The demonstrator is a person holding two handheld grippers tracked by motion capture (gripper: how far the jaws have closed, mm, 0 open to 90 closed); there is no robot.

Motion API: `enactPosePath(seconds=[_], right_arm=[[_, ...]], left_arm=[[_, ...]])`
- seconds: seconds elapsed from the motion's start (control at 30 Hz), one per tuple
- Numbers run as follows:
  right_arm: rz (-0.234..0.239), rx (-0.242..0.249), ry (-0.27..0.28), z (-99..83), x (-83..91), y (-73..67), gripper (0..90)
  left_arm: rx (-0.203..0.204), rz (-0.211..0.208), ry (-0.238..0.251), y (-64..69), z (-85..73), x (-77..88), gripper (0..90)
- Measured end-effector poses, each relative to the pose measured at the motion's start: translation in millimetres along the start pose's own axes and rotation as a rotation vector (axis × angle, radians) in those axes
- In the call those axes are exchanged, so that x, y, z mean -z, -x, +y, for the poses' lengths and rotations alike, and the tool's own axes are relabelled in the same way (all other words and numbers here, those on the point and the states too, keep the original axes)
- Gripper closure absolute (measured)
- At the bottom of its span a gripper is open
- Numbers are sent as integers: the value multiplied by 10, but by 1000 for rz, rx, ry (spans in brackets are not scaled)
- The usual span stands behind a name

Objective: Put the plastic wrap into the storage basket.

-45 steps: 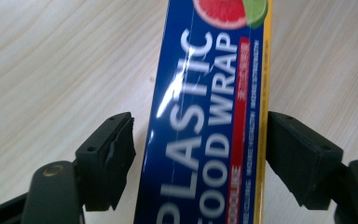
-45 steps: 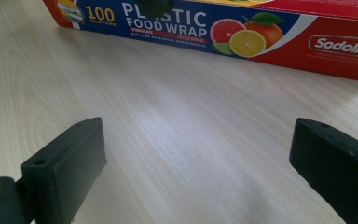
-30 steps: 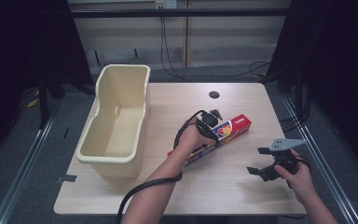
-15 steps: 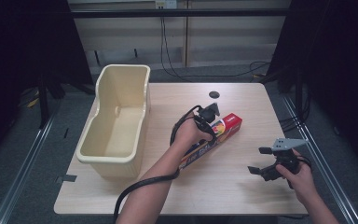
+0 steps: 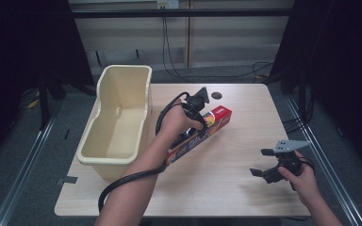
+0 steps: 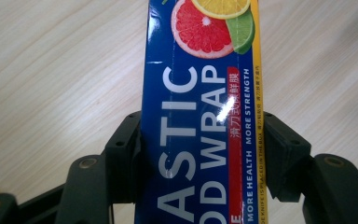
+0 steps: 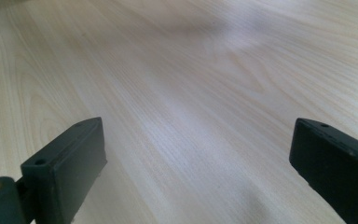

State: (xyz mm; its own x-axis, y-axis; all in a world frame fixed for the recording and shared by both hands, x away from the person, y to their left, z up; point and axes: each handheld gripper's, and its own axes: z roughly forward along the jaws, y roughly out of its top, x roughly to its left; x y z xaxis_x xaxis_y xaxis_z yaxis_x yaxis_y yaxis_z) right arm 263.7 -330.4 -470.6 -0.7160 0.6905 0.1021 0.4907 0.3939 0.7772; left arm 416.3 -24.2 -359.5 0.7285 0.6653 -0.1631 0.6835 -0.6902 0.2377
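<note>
A long blue plastic wrap box [image 5: 191, 143] with a red end and citrus pictures is held across its width by my left gripper [image 5: 201, 123], near the table's middle. In the left gripper view both black pads press the sides of the box [image 6: 200, 93], which runs up between the jaws of the gripper [image 6: 200, 135] above the wooden tabletop. My right gripper [image 5: 260, 162] rests low over the table's front right, jaws wide apart. In its own view the right gripper [image 7: 198, 158] has only bare wood between its fingers.
A tall cream plastic bin [image 5: 140, 117] stands empty on the left part of the table, right beside my left forearm. A small black disc [image 5: 216, 95] lies near the far edge. The pale wooden table [image 5: 245, 122] ends at dark floor on all sides.
My left gripper has risen and shifted left toward the bin, carrying the plastic wrap box up with it. The right hand has stayed where it was.
</note>
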Motion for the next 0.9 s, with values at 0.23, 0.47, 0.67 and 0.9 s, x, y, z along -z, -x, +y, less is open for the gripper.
enactPosePath(seconds=[0.23,0.47,0.67,0.9], right_arm=[[4,0,0,3,-12,-11,34],[4,2,-4,5,-9,-16,34],[10,3,-16,-2,-26,-19,33],[9,-2,-11,0,-15,-22,33]], left_arm=[[52,2,-8,-95,-60,171,405],[86,22,2,-171,-63,342,405],[106,32,4,-234,-81,500,405],[146,31,14,-290,-102,657,405]])
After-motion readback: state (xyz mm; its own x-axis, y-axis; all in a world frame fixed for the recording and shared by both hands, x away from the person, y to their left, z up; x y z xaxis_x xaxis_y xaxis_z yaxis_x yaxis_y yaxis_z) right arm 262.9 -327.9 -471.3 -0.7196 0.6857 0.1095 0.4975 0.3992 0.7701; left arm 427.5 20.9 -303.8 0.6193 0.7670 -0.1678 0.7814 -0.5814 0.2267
